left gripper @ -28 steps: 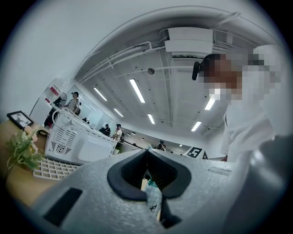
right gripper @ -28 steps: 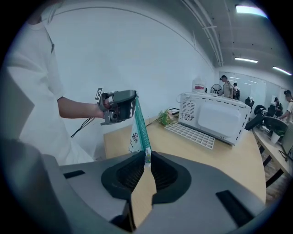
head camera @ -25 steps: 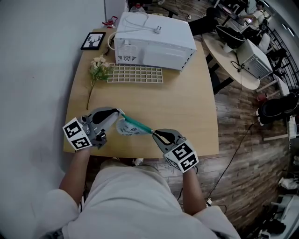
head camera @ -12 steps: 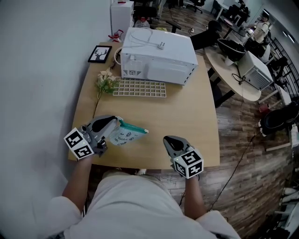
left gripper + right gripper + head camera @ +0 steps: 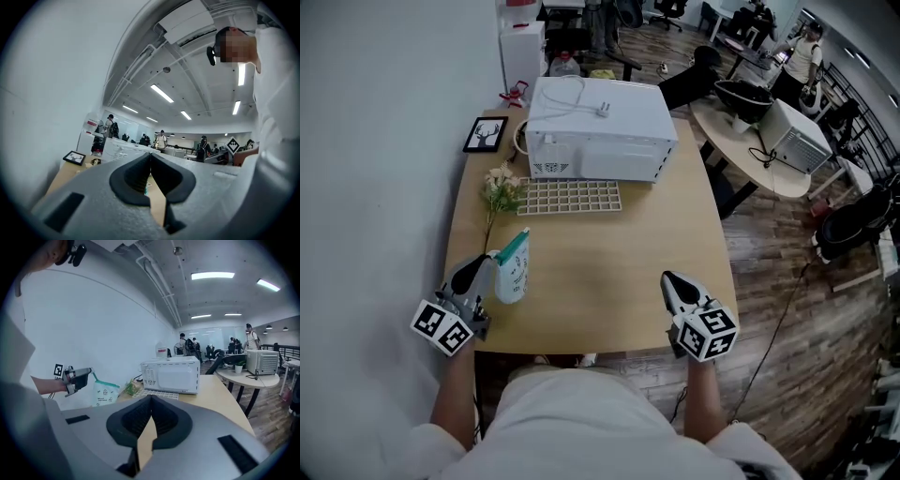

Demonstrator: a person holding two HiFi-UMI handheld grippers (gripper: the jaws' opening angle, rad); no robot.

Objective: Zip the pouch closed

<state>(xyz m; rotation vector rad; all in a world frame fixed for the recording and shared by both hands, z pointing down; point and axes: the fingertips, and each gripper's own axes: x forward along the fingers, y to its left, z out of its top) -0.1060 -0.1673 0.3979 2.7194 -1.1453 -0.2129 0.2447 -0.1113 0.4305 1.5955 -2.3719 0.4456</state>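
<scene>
Pale wood forms the table (image 5: 619,272) against a white wall (image 5: 384,141), in an open office with plank flooring; on it are a white microwave (image 5: 600,131), a framed picture (image 5: 486,134), a flower sprig (image 5: 500,187) and a grid tray (image 5: 567,197). The pouch (image 5: 513,272) is white with small print and a teal zip band (image 5: 516,242) along its top, and stands upright near the table's left front corner. The left gripper (image 5: 487,261) is pressed together on the teal end of that band. The right gripper (image 5: 668,279) is well apart at the right front edge; its jaws have just been closing and meet on nothing. A second ago the pouch was stretched slantwise between both grippers, the right one pinching its teal end.
</scene>
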